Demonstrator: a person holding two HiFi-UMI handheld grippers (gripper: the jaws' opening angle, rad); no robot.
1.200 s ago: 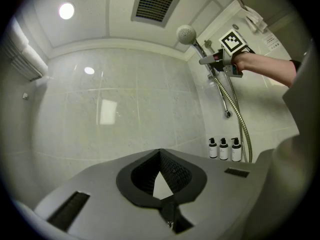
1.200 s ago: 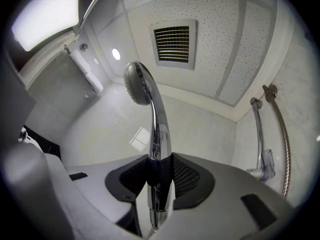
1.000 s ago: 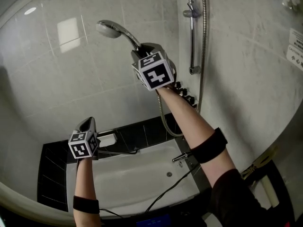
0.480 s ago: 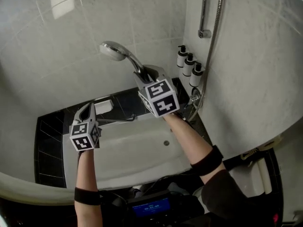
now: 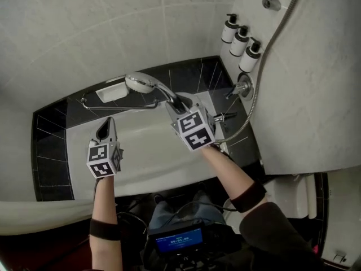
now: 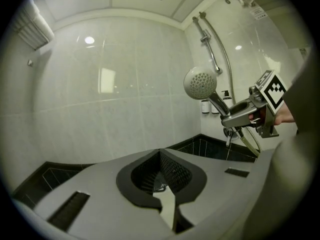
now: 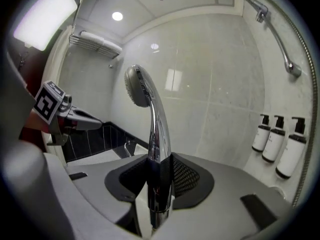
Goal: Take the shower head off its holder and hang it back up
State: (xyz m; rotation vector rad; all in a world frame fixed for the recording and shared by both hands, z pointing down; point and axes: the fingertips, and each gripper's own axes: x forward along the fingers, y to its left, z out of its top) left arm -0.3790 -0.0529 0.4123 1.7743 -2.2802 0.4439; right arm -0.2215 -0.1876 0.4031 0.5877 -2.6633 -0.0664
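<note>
A chrome shower head [image 5: 142, 83] with a long handle [image 7: 159, 134] is off the wall and held out over the white bathtub [image 5: 141, 168]. My right gripper [image 5: 179, 102] is shut on the handle, its pads pressed on both sides of the chrome stem [image 7: 159, 176]. The spray face [image 6: 200, 84] shows in the left gripper view, up and to the right. The metal hose [image 5: 265, 66] curves from the handle up the right wall to the riser rail [image 7: 277, 39]. My left gripper [image 5: 105, 130] hangs over the tub to the left, shut and empty.
Three white pump bottles [image 5: 240, 41] stand on the black tiled ledge at the tub's far right corner. The tap [image 5: 240, 89] sits below them. A grab bar [image 5: 121, 103] and soap dish [image 5: 110, 94] run along the far ledge. A device with a blue screen [image 5: 179, 241] is near my body.
Both grippers have come down from the wall to over the tub. The right one brought the shower head with it, well below the rail. The view has tilted downward.
</note>
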